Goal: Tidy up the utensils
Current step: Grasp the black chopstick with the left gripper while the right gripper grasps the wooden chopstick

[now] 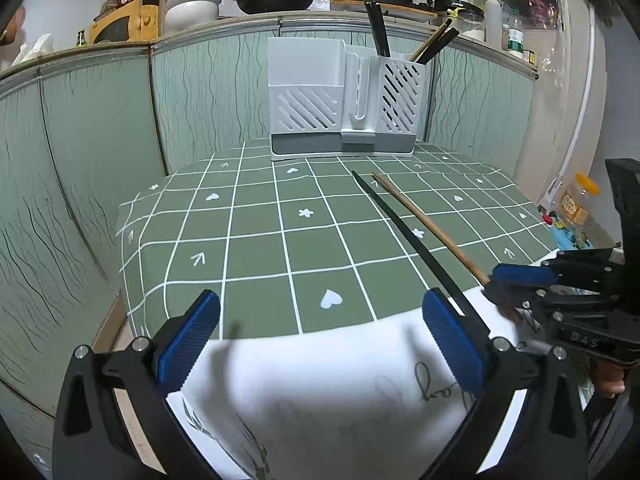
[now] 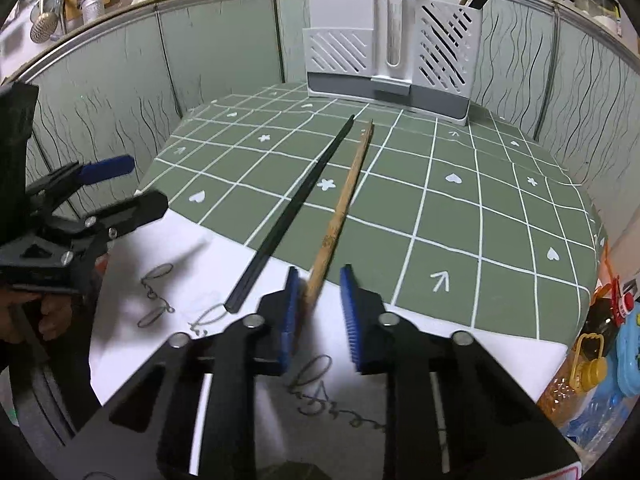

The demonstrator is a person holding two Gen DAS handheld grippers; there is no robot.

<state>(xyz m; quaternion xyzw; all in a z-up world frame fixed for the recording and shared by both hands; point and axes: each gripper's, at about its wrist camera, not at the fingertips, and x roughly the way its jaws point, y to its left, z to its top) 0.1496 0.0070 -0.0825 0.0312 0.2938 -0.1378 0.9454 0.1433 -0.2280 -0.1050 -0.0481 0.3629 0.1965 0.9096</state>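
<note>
green checked tablecloth, pale wavy-lined panels behind, left gripper gaping, right gripper narrowed, seemingly touching wooden chopstick

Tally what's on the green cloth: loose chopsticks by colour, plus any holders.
Black chopstick: 1
Wooden chopstick: 1
White utensil holder: 1
Total: 3
</note>
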